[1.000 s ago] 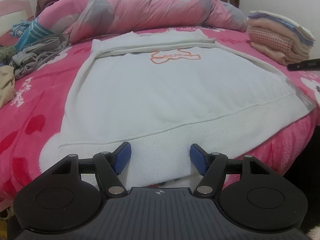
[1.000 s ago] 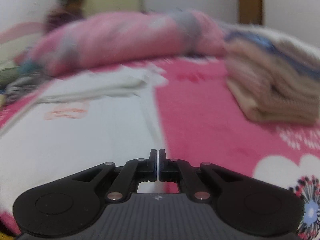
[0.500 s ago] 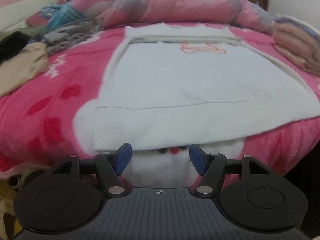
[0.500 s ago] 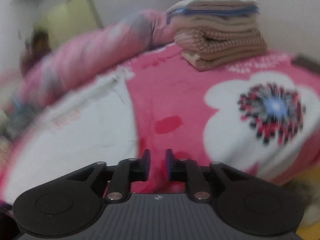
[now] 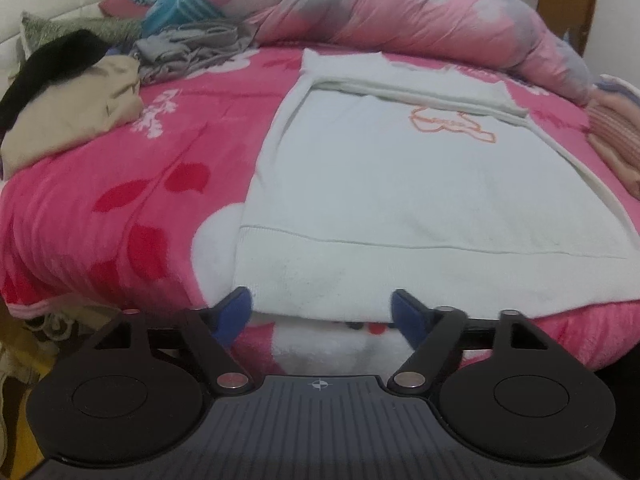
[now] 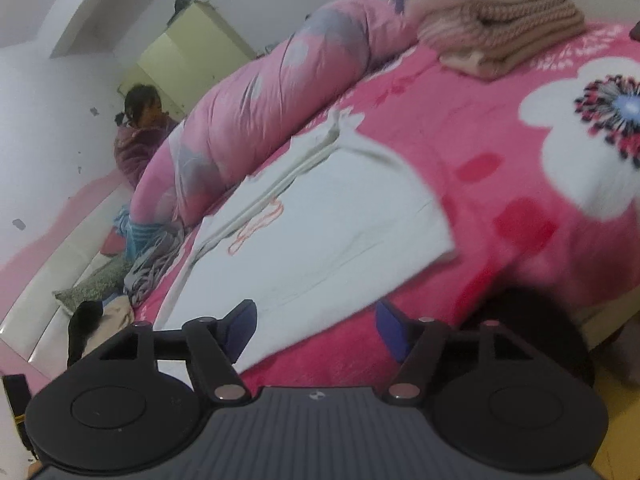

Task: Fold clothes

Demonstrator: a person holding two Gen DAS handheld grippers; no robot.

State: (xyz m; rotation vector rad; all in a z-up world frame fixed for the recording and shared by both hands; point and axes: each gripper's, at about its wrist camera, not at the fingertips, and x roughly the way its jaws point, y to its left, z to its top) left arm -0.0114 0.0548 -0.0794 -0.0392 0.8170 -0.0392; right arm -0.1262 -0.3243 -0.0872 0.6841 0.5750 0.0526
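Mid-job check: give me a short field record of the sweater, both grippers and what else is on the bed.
sweater: white sweater lies flat on the pink blanket, sleeves folded across the top, hem at the near edge
left gripper: jaws opening, at the hem, nothing pinched
right gripper: jaws opening, near the hem's right corner, nothing pinched
folded stack: far right on the bed
unfolded pile: far left
quilt: rolled quilt behind the sweater

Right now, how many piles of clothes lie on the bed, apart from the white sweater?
2. A loose heap lies at the far left of the white sweater; a folded stack sits at the far right. More may be hidden.
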